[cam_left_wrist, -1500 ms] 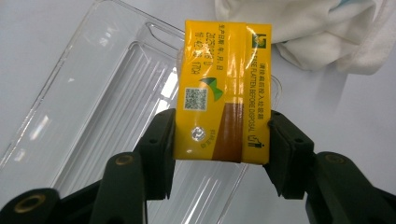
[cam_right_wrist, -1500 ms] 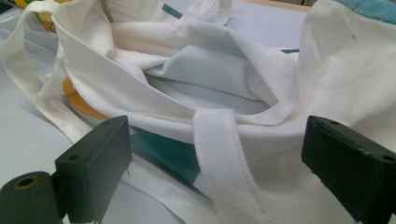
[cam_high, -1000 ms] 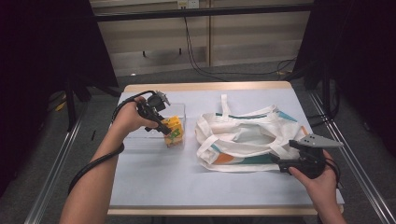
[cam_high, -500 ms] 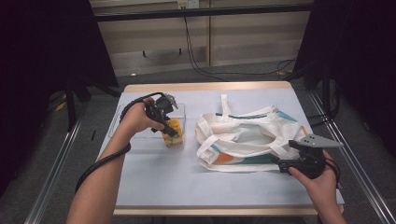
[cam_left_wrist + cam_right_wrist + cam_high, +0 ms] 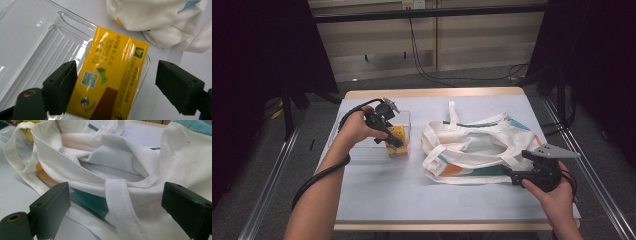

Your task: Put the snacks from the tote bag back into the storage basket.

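Black cables [image 5: 422, 55] behind table [image 5: 412, 200]

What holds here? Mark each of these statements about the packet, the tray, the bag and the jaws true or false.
1. The yellow packet lies at the end of the clear plastic tray. True.
2. The left gripper clamps the packet tightly. False: its jaws have just been opening and stand apart, with the packet between them.
3. The tote bag is white with teal and orange parts. True.
4. The right gripper has its jaws shut on a strap. False: they stand wide open around the bag's edge.
5. The bag sits inside the tray. False: it lies beside it on the table.
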Available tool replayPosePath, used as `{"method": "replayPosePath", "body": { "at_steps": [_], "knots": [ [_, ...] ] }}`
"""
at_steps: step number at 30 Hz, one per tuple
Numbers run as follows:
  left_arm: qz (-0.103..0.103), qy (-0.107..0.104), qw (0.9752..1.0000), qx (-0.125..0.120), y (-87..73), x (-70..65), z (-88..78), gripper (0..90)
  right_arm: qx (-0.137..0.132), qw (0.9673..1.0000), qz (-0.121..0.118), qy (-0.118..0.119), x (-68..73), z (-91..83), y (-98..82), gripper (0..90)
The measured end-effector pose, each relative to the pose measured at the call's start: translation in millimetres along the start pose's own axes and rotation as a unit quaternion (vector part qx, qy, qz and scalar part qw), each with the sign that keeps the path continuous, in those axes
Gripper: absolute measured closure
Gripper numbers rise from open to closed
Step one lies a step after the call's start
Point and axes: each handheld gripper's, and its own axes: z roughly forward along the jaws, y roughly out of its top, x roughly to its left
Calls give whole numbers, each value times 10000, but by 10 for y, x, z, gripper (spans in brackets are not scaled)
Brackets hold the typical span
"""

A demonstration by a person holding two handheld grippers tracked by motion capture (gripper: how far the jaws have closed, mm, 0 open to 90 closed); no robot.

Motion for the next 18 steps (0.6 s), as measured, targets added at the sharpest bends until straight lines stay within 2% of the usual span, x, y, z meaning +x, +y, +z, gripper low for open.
{"method": "replayPosePath", "body": {
  "at_steps": [1,2,5,6,7,8,9,13,14,15,18],
  "knots": [
    [-102,-26,9999,-135,-10,-16,-13,174,-2,10000,4,-2,-1,0,1,82],
    [-110,-73,9998,-162,-10,-17,-42,166,-1,10000,2,0,-2,2,1,82],
    [-183,19,9993,-317,-18,-39,-117,133,17,10000,-19,3,1,11,-4,82],
    [-273,45,9989,-387,-29,-47,-137,133,18,10000,-10,-1,3,12,-3,82],
    [-168,96,9995,-246,-39,-24,-174,130,8,10000,-20,1,4,11,-2,82],
    [-405,146,9984,-355,-55,-55,-169,115,1,10000,-20,14,7,9,0,82],
    [-210,188,9993,-226,-72,-37,-195,109,4,10000,-33,5,9,8,1,82],
    [-336,291,9982,-392,-143,-68,-247,100,-12,10000,-44,1,15,-1,9,82],
    [-457,326,9972,-489,-163,-87,-263,99,-13,10000,-42,4,15,-4,10,82],
    [-418,367,9974,-466,-183,-82,-287,99,-14,10000,-44,1,15,-6,12,82],
    [-516,440,9963,-521,-253,-96,-321,96,-10,10000,-32,0,15,-9,12,82]
  ]
}}
